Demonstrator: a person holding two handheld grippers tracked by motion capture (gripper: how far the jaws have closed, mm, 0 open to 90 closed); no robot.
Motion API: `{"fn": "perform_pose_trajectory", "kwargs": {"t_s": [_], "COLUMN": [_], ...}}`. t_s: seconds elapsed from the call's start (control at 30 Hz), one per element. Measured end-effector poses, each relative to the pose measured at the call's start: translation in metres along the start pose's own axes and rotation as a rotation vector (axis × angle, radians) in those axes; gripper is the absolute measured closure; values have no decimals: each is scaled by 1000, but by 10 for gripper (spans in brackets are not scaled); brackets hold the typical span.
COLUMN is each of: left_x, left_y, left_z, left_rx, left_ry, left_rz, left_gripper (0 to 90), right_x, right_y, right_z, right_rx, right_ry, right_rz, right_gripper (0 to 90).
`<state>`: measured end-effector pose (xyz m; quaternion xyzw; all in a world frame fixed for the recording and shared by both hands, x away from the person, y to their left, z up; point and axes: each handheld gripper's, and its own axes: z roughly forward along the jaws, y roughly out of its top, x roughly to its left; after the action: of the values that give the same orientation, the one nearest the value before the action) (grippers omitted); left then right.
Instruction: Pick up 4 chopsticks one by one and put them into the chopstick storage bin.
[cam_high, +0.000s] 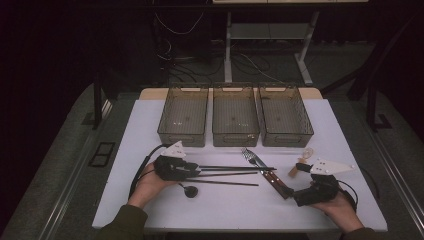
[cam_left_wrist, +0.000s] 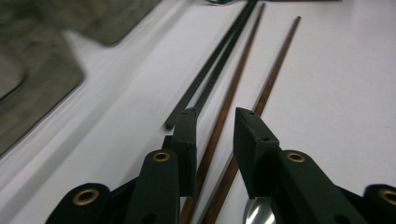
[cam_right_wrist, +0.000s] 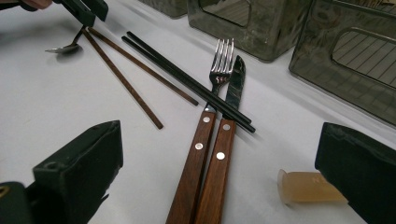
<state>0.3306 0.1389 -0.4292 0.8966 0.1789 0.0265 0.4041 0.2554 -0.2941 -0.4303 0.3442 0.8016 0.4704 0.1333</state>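
My left gripper (cam_high: 198, 172) lies at the table's left, over the near ends of the chopsticks. In the left gripper view its jaws (cam_left_wrist: 215, 121) stand a little apart, open, with one brown chopstick (cam_left_wrist: 238, 79) running on the table below the gap and the second beside it. The pair of black chopsticks (cam_left_wrist: 219, 60) lies just to the left. A metal spoon (cam_high: 190, 190) rests beside that gripper. My right gripper (cam_right_wrist: 219, 154) is wide open, low over the wooden handles of a fork (cam_right_wrist: 219, 65) and a knife (cam_right_wrist: 235, 88). A beige translucent piece (cam_right_wrist: 308, 186) lies by its right jaw.
Three smoky plastic bins (cam_high: 182, 137) (cam_high: 235, 137) (cam_high: 287, 138) stand in a row at the back of the white table (cam_high: 150, 130). The black chopsticks (cam_right_wrist: 187, 79) cross over the fork and knife. The other hand's gripper (cam_right_wrist: 86, 9) shows in the right gripper view.
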Motion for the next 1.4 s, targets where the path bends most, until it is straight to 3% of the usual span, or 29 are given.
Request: {"fn": "perform_pose_trajectory", "kwargs": {"t_s": [0.1, 0.17, 0.33, 0.5, 0.97, 1.4], "left_x": [0, -2, -1, 0, 2, 6], "left_y": [7, 10, 16, 19, 17, 14], "left_z": [10, 17, 30, 37, 41, 42], "left_rx": [7, 20, 50, 79, 102, 78], "left_ry": [-45, -71, -86, -89, -73, -103], "left_rz": [46, 53, 76, 114, 147, 173], "left_gripper": [731, 748, 768, 799, 814, 834], "right_x": [0, 0, 0, -1, -1, 0], "right_y": [0, 0, 0, 0, 0, 0], "right_z": [0, 0, 0, 0, 1, 1], "right_rx": [2, 1, 0, 4, 4, 7], "right_ry": [-1, 0, 0, 2, 3, 2], "right_rz": [0, 0, 1, 4, 5, 5], "right_gripper": [12, 12, 11, 11, 12, 12]}}
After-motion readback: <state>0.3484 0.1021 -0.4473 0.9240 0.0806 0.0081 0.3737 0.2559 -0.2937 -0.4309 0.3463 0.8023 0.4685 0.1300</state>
